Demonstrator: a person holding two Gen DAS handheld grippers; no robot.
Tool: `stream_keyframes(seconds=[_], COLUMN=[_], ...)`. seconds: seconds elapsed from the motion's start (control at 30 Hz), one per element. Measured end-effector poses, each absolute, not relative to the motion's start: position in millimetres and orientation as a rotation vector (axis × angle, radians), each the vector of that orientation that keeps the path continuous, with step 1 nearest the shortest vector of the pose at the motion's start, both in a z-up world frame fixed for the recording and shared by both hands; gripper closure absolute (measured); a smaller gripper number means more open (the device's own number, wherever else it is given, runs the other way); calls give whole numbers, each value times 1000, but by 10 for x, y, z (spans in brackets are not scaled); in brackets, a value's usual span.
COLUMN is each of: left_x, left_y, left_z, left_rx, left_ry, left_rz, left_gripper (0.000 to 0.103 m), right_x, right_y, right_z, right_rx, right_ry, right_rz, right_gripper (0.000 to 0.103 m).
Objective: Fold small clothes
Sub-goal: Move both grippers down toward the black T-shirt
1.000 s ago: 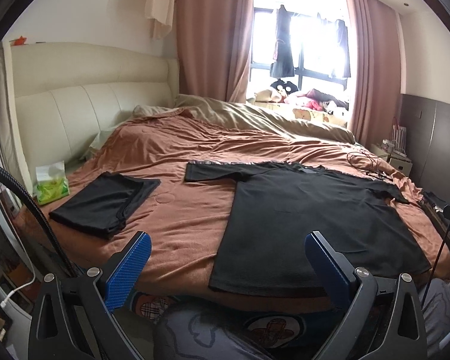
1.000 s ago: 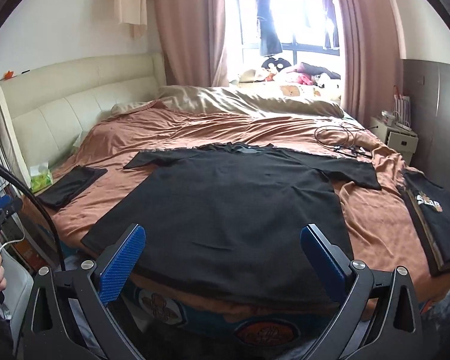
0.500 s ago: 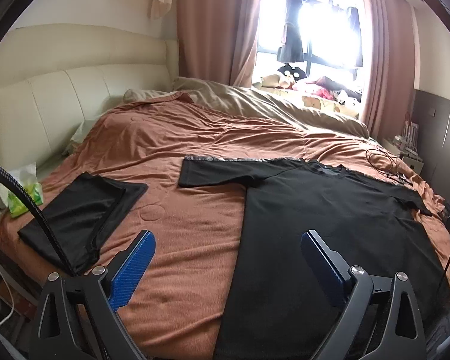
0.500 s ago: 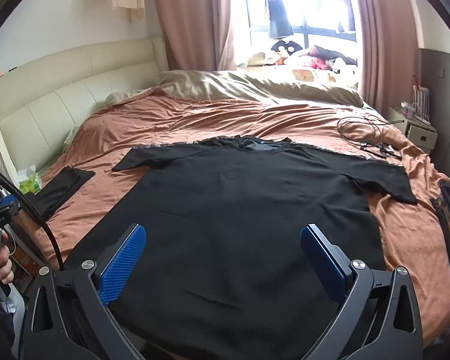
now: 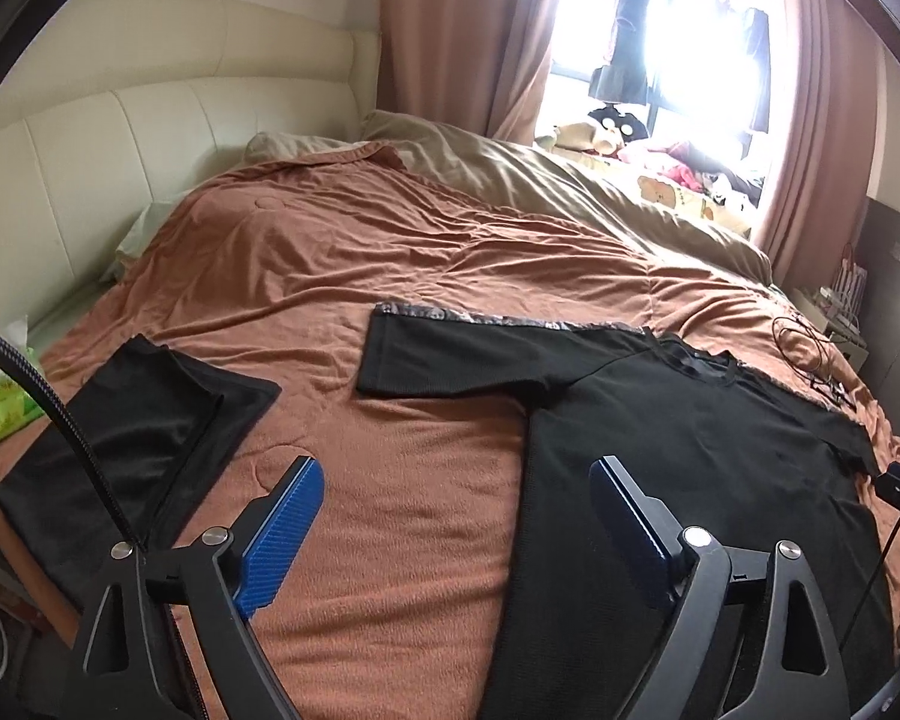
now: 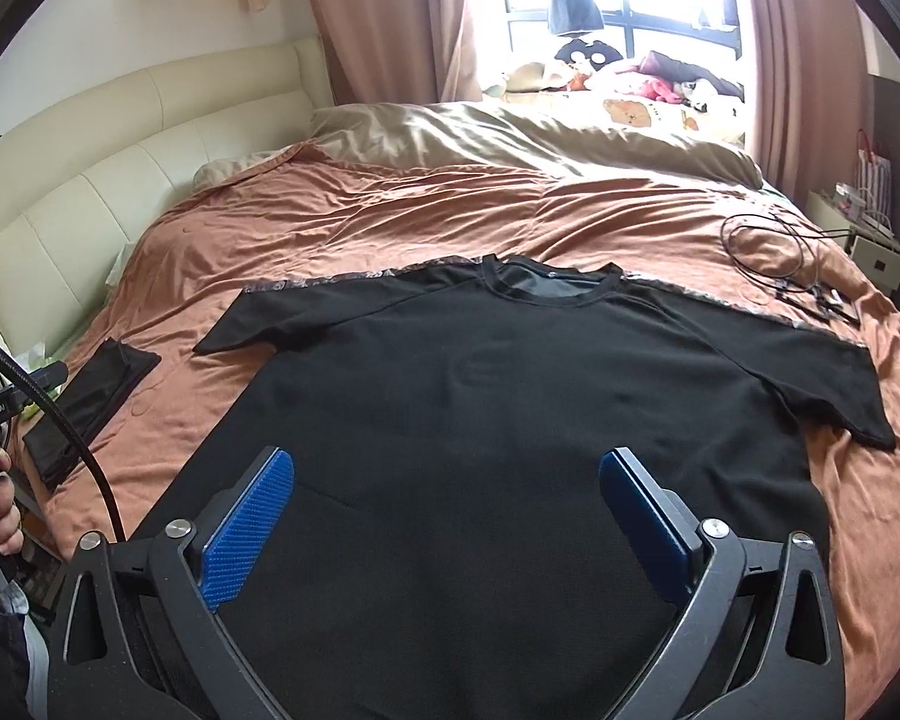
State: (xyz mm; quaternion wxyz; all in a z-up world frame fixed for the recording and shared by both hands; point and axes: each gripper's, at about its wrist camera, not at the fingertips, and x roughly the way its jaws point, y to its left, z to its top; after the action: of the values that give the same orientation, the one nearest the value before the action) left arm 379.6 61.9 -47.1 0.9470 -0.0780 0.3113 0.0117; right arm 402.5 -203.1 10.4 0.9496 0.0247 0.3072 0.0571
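I have the black T-shirt (image 6: pixel 510 420) spread flat, front up, on the rust-brown bedspread (image 6: pixel 390 210), collar toward twelve o'clock and both sleeves out at nine and three. I judge folding has not begun; I am on the approach. My left tool (image 5: pixel 456 528) hangs wide and empty over the shirt's left side edge; my right tool (image 6: pixel 447 516) hangs wide and empty over its lower body. Next I would pinch a sleeve and hem edge and carry them inward. The knit looks thin and limp, matte, with patterned shoulder trim. A folded black garment (image 5: pixel 120 438) lies at nine o'clock.
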Motion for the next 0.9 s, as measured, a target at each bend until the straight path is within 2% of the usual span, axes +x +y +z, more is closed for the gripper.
stream_keyframes(seconds=[0.27,0.43,0.57,0.9], left_x=[4405,4803,5121,5824], left_y=[843,979,1118,1374], left_z=[-519,-587,-689,-1070], left_rx=[-204,-218,-233,-247], left_ry=[675,709,738,825], left_rz=[27,23,25,23], left_gripper=[19,19,20,29], right_x=[4631,5008,5291,6065], right_y=[-1959,-1890,-1796,-1610], right_z=[131,91,-3,-204], right_rx=[63,61,69,115], right_ry=[636,650,684,763], right_rz=[155,168,203,265], right_gripper=[7,12,26,44])
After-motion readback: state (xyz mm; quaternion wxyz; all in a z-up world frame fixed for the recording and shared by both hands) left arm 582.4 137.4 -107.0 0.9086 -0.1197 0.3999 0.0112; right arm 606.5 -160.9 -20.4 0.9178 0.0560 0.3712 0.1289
